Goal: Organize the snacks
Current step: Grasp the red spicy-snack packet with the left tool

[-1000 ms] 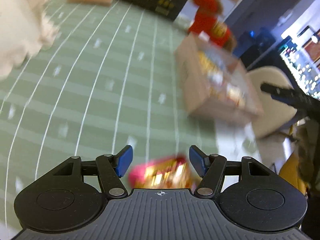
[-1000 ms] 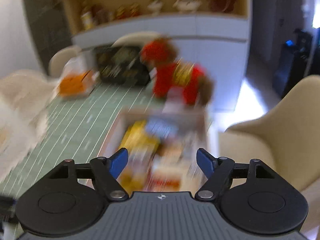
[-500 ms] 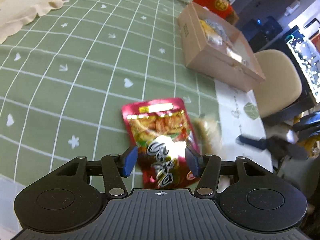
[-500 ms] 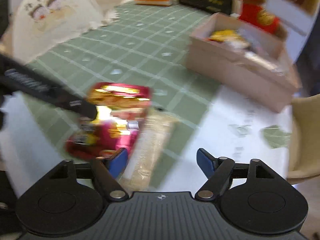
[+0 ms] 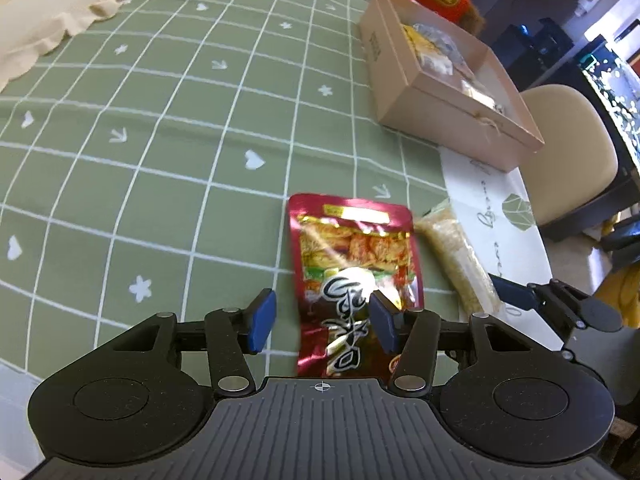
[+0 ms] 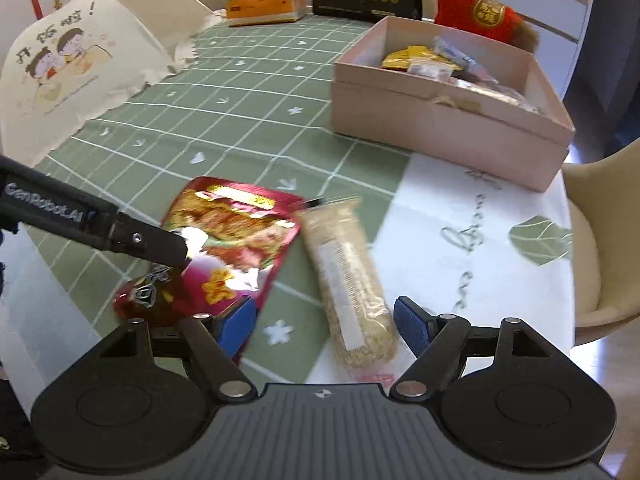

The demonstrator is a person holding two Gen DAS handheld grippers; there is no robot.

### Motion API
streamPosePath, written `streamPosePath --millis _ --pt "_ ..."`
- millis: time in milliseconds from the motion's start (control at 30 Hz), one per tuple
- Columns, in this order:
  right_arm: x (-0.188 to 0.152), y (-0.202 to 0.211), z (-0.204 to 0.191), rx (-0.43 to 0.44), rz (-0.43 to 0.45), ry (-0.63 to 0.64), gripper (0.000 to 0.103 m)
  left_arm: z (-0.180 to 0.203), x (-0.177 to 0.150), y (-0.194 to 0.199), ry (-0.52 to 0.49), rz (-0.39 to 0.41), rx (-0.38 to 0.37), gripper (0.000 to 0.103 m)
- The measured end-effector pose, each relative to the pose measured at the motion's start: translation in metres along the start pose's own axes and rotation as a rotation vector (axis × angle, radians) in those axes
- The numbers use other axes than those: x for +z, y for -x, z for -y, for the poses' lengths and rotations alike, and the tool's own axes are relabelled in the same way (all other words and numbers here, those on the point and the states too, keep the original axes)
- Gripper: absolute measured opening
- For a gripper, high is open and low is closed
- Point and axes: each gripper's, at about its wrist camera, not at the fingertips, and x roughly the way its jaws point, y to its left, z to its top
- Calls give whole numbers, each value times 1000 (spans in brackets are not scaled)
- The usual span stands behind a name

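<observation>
The left tongs [image 5: 322,322] hang over the near end of a red snack pouch [image 5: 352,264] that lies flat on the green checked surface [image 5: 160,120]. Their jaws have just been closing and stand partly apart, the pouch's lower end between the blue pads. The right pad [image 5: 382,322] sits over the pouch's face; the left pad is clear of its edge. Whether either pad presses the foil I cannot tell.

The right tongs [image 6: 326,326] stand wide apart over a long clear pack of pale noodles [image 6: 348,280], which lies just beside the pouch on its right, near the edge of the surface. The pack's near end sits between the pads, with a gap on either side. The left blue pad overlaps the pouch's corner in the right wrist view.

A pink cardboard box [image 6: 440,128] with snacks inside stands well beyond the pouch, farther along the surface. A red plush toy [image 6: 476,12] stands behind the box.
</observation>
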Motion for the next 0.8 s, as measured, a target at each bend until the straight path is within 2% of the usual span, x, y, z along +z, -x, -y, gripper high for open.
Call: streamPosePath --millis 333,433,533,667,800 --pt "-4 2 0 -27 3 18 80 13 5 -10 -11 -2 -74 60" --pt "-7 3 0 -41 2 27 81 19 6 -1 -9 9 -106 60" --pt "-7 2 2 -43 6 21 84 32 9 11 -54 29 -131 60" --pt "-6 1 3 -46 10 15 85 49 12 14 -137 28 -113 60" --pt "-9 2 4 -52 23 10 85 55 11 8 -171 19 -79 60"
